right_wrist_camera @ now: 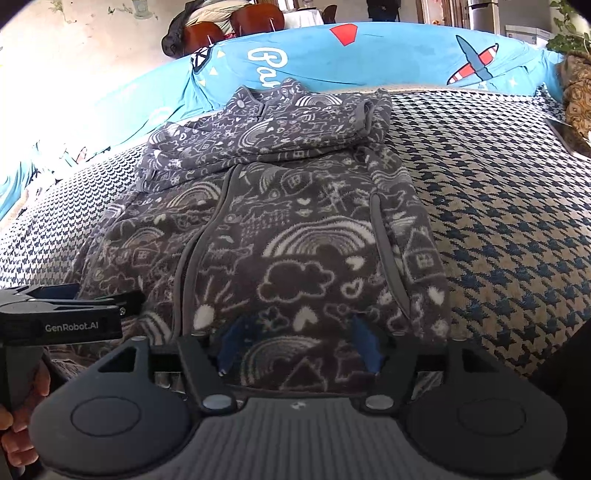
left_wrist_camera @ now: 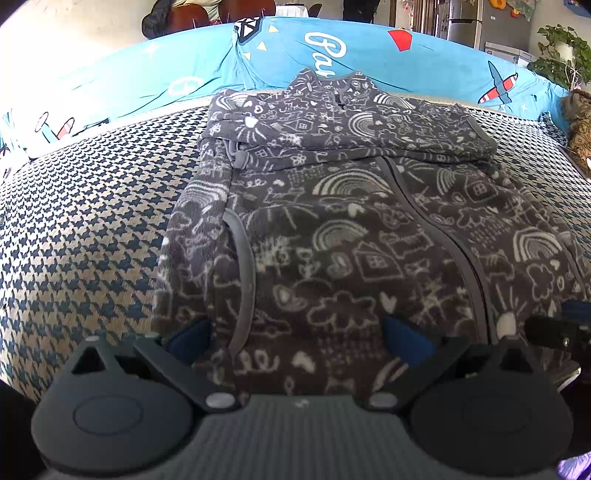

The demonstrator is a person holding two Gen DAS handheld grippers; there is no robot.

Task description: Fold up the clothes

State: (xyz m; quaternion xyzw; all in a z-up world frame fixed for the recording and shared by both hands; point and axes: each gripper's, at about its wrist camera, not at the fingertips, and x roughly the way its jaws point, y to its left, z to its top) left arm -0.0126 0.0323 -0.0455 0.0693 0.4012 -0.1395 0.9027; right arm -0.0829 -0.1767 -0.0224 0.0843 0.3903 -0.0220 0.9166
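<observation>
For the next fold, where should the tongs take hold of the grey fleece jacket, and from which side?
Probably the near bottom hem of the grey fleece jacket, approached from the near edge, one pair of tongs on each corner. The sleeves already lie folded across the chest, and the hem is the free edge lying flat on the houndstooth cover. The left tongs and right tongs stand open over it.

Home living space, houndstooth bed cover point(left_wrist_camera: 92, 229), blue printed bedding point(left_wrist_camera: 369, 55), houseplant point(left_wrist_camera: 561, 55), fridge point(left_wrist_camera: 463, 18)
</observation>
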